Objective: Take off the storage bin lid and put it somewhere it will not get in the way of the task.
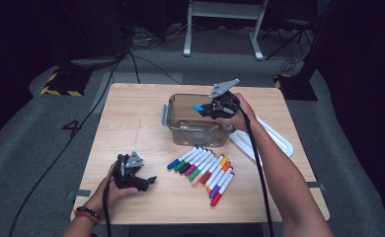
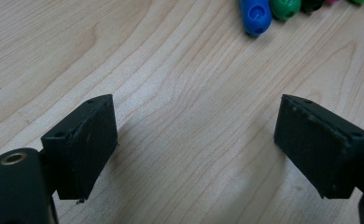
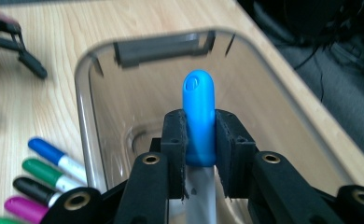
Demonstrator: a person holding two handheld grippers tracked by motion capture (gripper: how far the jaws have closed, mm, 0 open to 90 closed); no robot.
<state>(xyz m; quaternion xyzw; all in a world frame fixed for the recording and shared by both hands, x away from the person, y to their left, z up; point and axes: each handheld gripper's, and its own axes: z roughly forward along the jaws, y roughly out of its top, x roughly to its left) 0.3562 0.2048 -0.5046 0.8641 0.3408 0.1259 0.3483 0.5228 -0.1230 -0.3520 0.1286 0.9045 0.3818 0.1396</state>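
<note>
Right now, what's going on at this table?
A person is working with two handheld grippers. The right gripper has its fingers shut on a light-blue marker, held over the clear plastic container. The left gripper is open above bare table, near the row of markers. The container's lid lies beside it.

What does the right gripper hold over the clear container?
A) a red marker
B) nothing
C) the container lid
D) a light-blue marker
D: the right gripper has its jaws closed on the light-blue marker, above the clear container.
</note>
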